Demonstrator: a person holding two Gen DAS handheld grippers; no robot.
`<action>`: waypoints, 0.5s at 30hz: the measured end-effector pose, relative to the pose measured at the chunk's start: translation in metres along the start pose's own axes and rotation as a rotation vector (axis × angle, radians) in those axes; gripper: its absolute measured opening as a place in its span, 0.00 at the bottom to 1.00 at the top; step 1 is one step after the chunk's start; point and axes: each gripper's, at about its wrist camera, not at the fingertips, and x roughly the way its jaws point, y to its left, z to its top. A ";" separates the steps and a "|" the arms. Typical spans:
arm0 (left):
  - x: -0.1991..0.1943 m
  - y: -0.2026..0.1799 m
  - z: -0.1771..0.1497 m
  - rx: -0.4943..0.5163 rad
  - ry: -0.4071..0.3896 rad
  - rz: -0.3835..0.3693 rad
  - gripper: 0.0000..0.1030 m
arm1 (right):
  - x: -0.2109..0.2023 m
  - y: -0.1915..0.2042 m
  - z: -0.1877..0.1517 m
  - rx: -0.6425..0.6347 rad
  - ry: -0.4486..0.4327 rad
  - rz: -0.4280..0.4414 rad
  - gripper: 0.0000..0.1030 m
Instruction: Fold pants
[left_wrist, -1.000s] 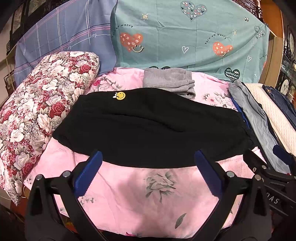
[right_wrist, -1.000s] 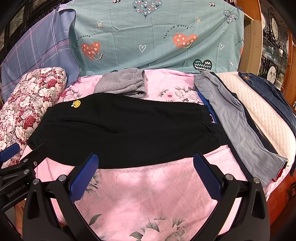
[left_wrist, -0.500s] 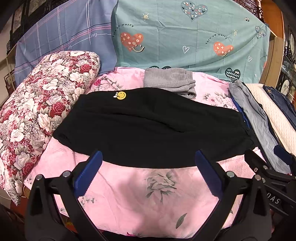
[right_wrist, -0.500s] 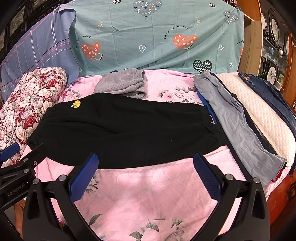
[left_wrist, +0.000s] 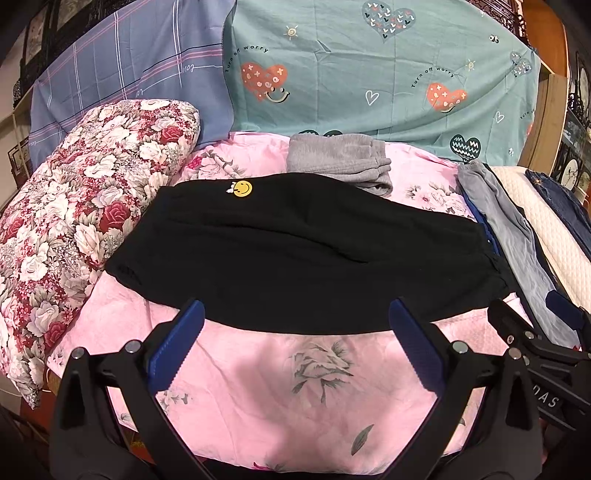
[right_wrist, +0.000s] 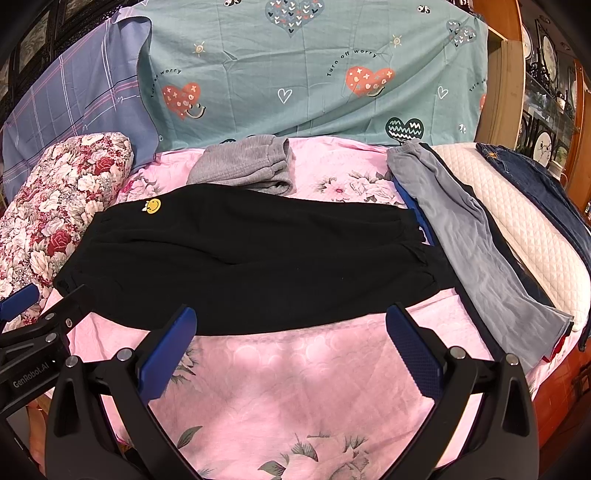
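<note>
The black pants lie long-ways from left to right on the bed just ahead of me, and my left gripper and right gripper are both spread wide, holding nothing.

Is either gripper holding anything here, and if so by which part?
Nothing is held. The left gripper and right gripper are both open above the pink sheet, short of the black pants.

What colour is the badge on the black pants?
Yellow smiley badge, clearest in the left wrist view.
</note>
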 end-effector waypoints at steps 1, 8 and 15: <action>0.000 0.000 0.000 0.000 -0.001 0.000 0.98 | -0.001 0.000 0.001 -0.001 0.001 0.000 0.99; 0.003 0.001 -0.003 -0.002 0.002 0.002 0.98 | 0.000 0.000 0.000 0.000 0.002 0.001 0.99; 0.004 0.002 -0.004 -0.004 0.002 0.001 0.98 | 0.001 0.001 -0.001 -0.001 0.002 0.001 0.99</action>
